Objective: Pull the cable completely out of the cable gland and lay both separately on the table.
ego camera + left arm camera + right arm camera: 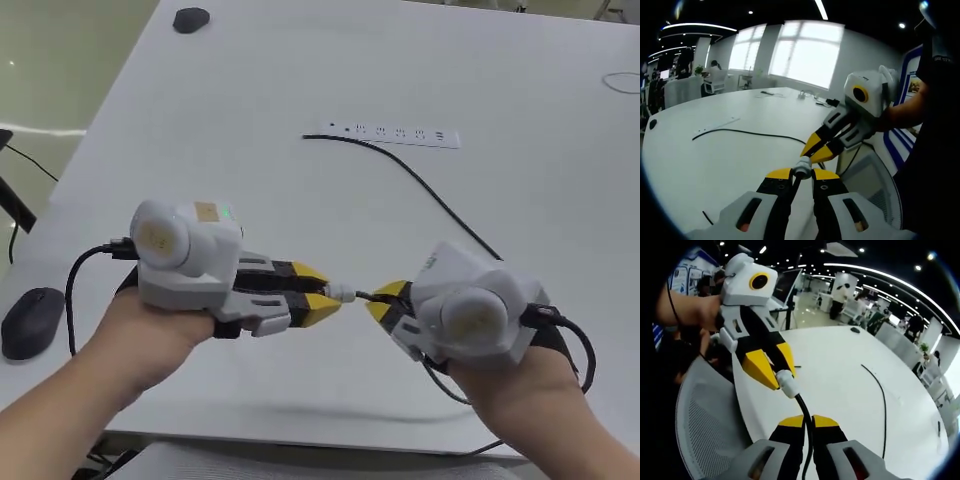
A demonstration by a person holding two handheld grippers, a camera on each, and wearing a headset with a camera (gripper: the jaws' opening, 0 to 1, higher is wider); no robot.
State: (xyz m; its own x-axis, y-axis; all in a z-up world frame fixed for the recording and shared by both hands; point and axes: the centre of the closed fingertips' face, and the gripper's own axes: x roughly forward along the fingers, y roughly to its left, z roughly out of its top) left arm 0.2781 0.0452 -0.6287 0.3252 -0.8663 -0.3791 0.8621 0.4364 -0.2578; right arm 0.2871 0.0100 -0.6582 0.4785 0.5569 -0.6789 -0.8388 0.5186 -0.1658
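my left gripper (322,292) was clamped on the white cable gland (343,294), my right gripper (385,300) on the black cable (804,412); the cable's end sat inside the gland, both held above the table (280,190) near its front edge.

cable (430,190) crossing open table (250,120), power strip (395,133) beyond

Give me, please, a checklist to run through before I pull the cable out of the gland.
1. Left tongs shut on cable gland: ok.
2. Right tongs shut on cable, close to the gland: ok.
3. Cable free of the gland: not ok, it enters it.
4. Gland nut loosened: cannot tell.
5. Bare table ahead for laying both down: ok.
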